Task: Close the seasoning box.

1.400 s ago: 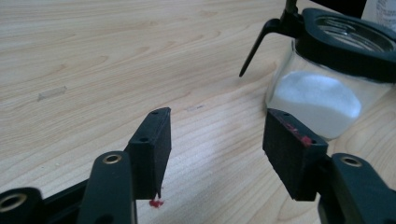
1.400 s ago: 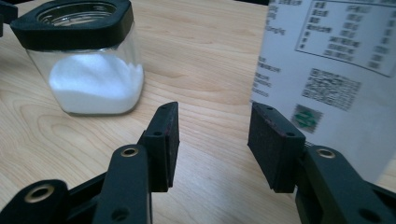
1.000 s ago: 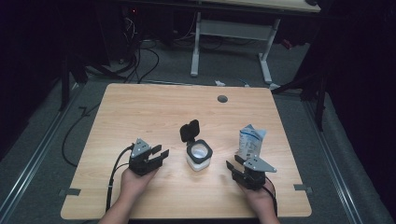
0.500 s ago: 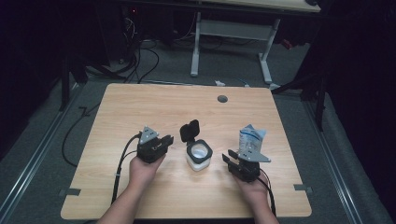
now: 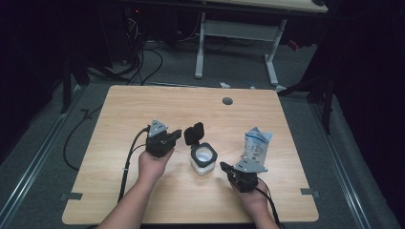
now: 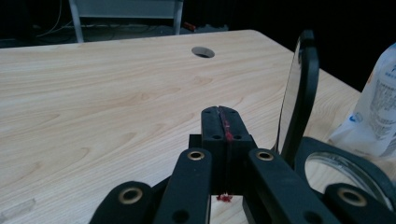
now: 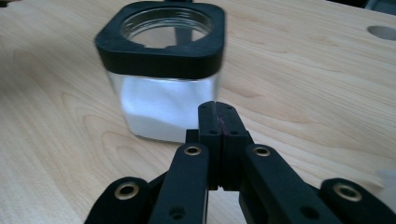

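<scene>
A square glass jar (image 5: pixel 203 159) with a black rim and white powder inside stands near the middle of the wooden bench (image 5: pixel 143 109), its hinged black lid (image 5: pixel 194 134) tipped up and open. The left gripper (image 5: pixel 173 137) sits just left of the lid, the right gripper (image 5: pixel 224 167) just right of the jar; both have just been closing and their fingers now meet with nothing between them. A white pouch (image 5: pixel 255 144) stands beyond the right gripper.

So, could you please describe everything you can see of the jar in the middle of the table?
The jar is squarish with clear walls, a black collar round its round mouth and a black hinged lid standing open. White powder fills its lower part, sloping to one side. It stands upright on the wooden table, between the two hand-held grippers; neither touches it. A white pouch stands apart.
</scene>
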